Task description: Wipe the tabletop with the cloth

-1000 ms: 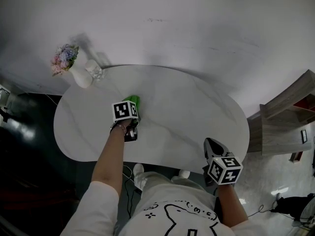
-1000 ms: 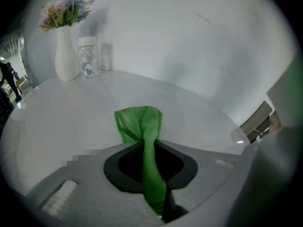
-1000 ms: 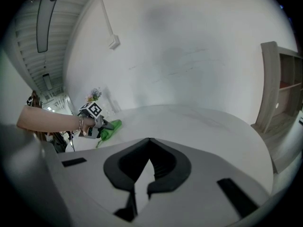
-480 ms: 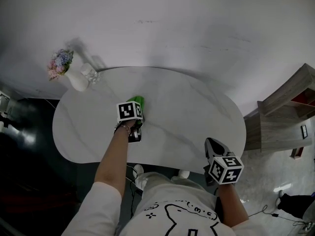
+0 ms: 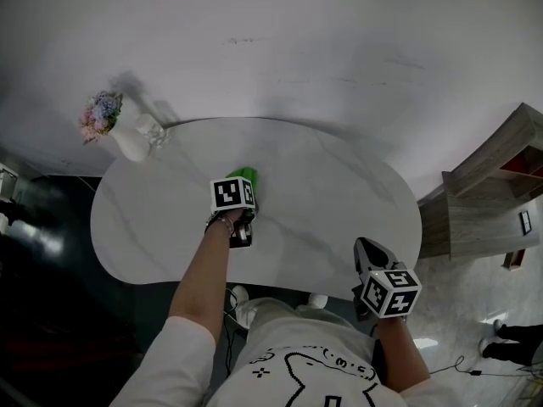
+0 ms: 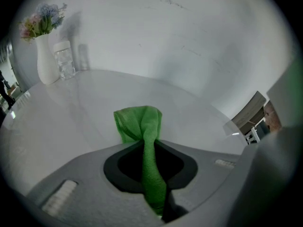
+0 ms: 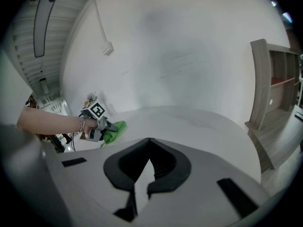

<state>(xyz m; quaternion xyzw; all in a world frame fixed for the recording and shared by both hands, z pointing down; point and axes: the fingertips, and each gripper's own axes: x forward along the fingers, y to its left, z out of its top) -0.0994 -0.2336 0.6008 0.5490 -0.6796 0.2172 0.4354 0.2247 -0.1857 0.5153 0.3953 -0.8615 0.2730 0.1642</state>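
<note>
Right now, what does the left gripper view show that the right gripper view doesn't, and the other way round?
Only the left gripper view: the left gripper from inside, jaws shut on the green cloth, which bunches out ahead onto the tabletop. Only the right gripper view: the right gripper, jaws together with nothing between them, and the person's hand holding the left gripper, seen from outside. Both: the white tabletop, the cloth and the bare wall.

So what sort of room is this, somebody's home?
Probably a dining corner in a home or showroom: a white oval table by a plain wall, a vase of flowers beside a glass on it, and a wooden shelf unit to one side.
</note>
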